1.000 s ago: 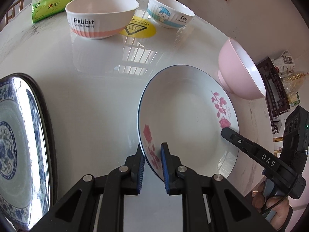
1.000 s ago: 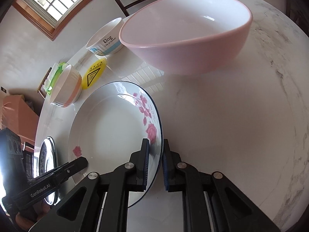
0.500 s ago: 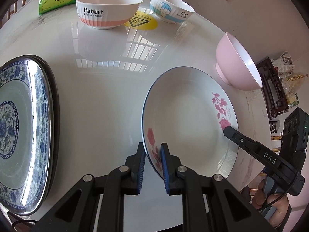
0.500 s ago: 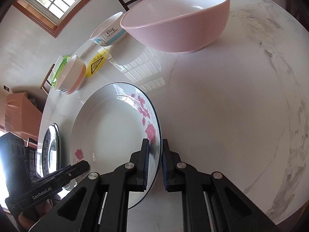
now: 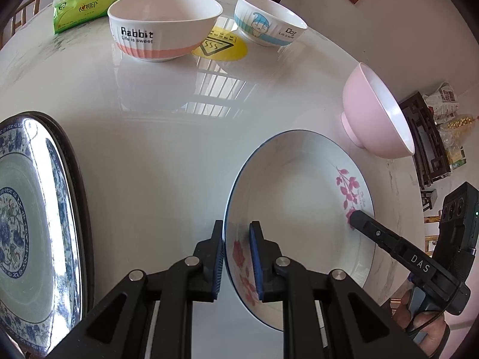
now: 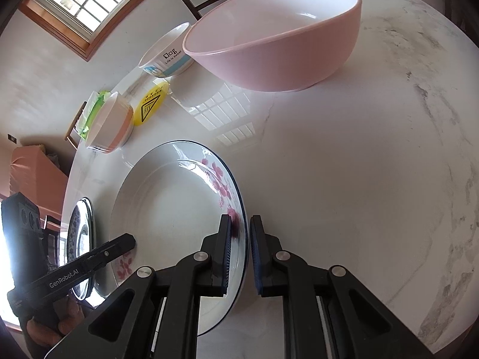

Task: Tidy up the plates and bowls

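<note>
Shifted since a second ago: more of the blue-patterned plate (image 5: 27, 224) showing at the left of the left view, and the bowls sitting differently in both views, though the flowered plate (image 5: 299, 209) and both grips look unchanged.

Going left to right: blue-patterned plate at the left edge of the surface (image 5: 167, 137); at the far side, green tissue pack (image 5: 86, 6), "Rabbit" bowl (image 5: 161, 30), yellow sticker (image 5: 221, 46), "Dog" bowl (image 5: 269, 24); nearer, flowered plate, with pink bowl (image 5: 377, 113) just beyond its right side.

Left tongs (image 5: 236, 257) clamped on the plate's left rim; right tongs (image 6: 241, 254) clamped on the opposite rim. Plate held between both, apparently just above the surface, though actual contact hard to tell.

Step in hand, as a judgement: carrying the flowered plate for stacking, probably onto the blue-patterned plate. Next move calls for a level carry leftward, both grips kept even, then a centred set-down before releasing.
</note>
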`<state>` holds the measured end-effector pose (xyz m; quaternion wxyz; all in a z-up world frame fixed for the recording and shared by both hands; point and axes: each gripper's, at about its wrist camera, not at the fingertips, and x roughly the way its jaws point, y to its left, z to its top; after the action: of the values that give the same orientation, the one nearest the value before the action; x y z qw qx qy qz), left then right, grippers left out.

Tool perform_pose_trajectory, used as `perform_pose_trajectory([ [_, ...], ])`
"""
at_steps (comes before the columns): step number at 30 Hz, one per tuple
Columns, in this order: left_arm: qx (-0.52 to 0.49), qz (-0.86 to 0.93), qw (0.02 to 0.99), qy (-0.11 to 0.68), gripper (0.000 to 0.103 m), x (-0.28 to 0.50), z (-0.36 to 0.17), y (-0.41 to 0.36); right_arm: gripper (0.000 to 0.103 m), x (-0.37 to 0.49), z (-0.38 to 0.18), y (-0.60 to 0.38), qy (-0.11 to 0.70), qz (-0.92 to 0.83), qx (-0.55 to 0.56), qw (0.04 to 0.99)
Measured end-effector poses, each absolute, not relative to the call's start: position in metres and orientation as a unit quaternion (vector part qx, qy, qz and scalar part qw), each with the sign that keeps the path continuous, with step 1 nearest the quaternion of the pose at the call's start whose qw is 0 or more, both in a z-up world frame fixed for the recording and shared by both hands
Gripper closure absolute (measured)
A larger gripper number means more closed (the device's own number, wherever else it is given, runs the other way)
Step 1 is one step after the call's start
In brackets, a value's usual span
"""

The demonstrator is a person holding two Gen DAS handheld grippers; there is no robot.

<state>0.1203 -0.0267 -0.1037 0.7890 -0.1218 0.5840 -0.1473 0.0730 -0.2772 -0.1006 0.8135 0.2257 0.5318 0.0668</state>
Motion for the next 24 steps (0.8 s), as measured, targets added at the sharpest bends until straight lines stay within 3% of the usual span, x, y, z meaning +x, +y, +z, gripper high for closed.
perform_pose_trajectory([
  [24,-0.114,-0.150,0.798,0.573,0.088,0.1158,-0.1003,-0.0240,0.091,0.0741,-0.0968,-0.2722,0.534,0.066,0.213,0.815],
])
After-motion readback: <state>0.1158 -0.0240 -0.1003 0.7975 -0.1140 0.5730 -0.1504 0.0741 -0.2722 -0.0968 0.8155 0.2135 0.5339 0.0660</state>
